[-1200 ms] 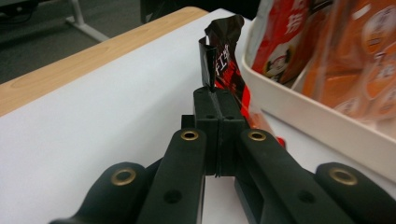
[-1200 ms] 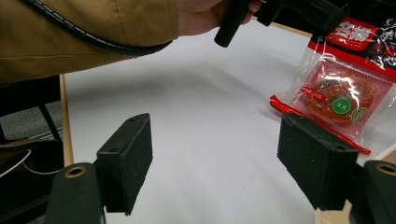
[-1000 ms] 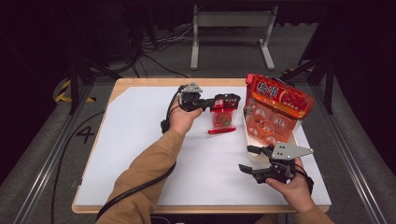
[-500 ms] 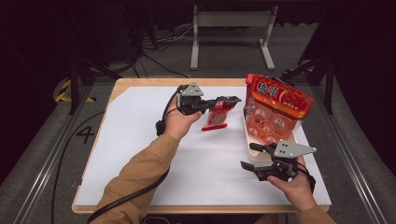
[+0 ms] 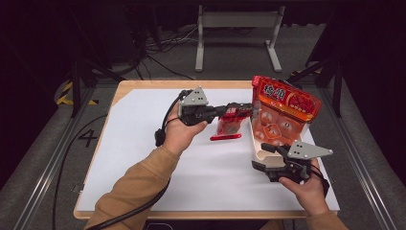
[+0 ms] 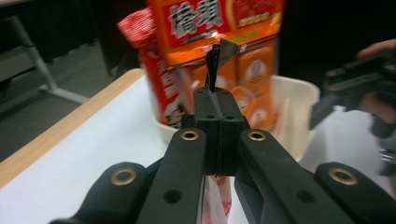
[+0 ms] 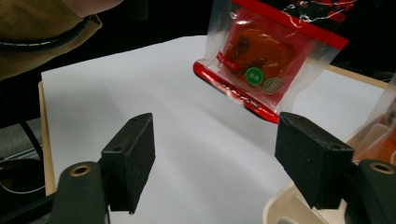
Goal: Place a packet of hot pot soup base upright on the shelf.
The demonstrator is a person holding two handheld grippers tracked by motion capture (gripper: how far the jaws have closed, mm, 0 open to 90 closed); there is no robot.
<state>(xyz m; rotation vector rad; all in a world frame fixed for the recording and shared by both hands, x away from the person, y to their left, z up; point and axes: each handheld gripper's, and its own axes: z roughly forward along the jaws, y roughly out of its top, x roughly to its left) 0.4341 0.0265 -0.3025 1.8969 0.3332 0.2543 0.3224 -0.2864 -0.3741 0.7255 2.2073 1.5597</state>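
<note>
- High view: the left gripper [image 5: 235, 110], clenched on the top edge of the small red snack pouch [image 5: 229, 125], has lifted it off the white sheet at centre frame; a second ago the pouch lay flat there.
- It now hangs beside the cream tray [image 5: 266, 154] of orange packs [image 5: 283, 108], right of centre, likely bound for it.
- The right gripper [image 5: 268, 155], released with nothing between its jaws, which have just been narrowing slightly, waits at the tray's near end.

A small clear red-printed snack pouch [image 5: 230, 125] hangs at frame centre over the white sheet-covered wooden table [image 5: 143, 163]; right of it, a large orange snack bag [image 5: 283, 112] stands in a cream plastic tray [image 5: 261, 155].
</note>
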